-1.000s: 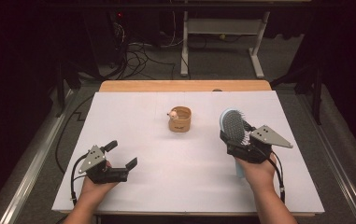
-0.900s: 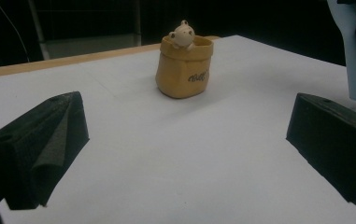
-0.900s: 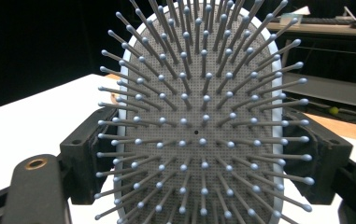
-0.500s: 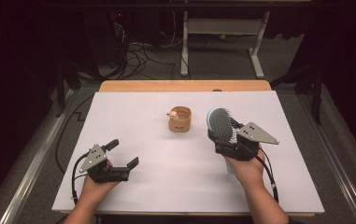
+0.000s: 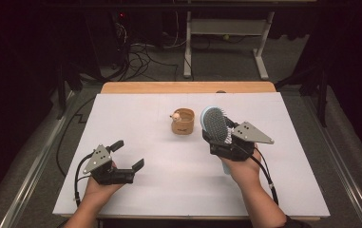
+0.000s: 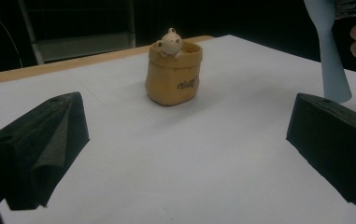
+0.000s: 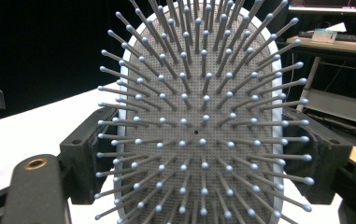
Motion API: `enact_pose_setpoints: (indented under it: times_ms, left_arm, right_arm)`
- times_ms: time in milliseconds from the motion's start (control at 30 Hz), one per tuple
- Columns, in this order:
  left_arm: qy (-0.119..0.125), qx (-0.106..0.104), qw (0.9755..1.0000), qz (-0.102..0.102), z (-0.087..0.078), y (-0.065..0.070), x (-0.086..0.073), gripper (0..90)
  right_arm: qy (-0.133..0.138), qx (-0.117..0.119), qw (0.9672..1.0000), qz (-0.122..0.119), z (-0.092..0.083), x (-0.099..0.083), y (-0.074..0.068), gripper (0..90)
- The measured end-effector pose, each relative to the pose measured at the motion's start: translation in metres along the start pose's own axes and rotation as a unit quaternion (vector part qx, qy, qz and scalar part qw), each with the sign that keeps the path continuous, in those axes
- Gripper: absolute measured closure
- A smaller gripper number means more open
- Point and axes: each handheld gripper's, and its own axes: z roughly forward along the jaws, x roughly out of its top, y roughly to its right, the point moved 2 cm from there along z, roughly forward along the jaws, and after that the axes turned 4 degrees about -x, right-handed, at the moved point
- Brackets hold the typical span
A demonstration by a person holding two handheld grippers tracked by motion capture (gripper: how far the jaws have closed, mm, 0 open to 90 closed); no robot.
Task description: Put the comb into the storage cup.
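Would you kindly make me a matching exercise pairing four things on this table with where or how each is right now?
Things:
1. hairbrush
2. pouch
3. left gripper
4. bear figure

States:
A. open, holding nothing, low over the white table
B. clamped between the right gripper's jaws, head up
C. peeking over the tan rim
D. standing alone mid-table, just left of the brush head in the high view

Pairs: 1-B, 2-D, 3-A, 4-C
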Motion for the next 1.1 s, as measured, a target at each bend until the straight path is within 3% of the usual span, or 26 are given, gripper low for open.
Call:
enact_pose_setpoints:
  times_ms: [333,533,700,1100]
  left_arm:
    - [-0.011,0.000,0.9999,0.011,0.005,0.006,0.008,0.1]
    - [0.005,-0.007,0.9999,0.013,0.007,0.011,0.019,0.1]
    - [0.005,-0.016,0.9997,0.015,0.011,0.014,0.024,0.2]
    - [0.023,-0.016,0.9996,0.008,0.016,0.015,0.033,0.2]
  right_arm:
    - [0.001,0.011,0.9998,-0.014,0.005,-0.001,-0.008,21.1]
    - [-0.004,0.013,0.9997,-0.023,0.012,-0.005,-0.012,21.1]
    - [-0.002,0.017,0.9995,-0.028,0.015,-0.005,-0.017,21.1]
    - [0.007,0.019,0.9991,-0.038,0.021,-0.005,-0.026,21.1]
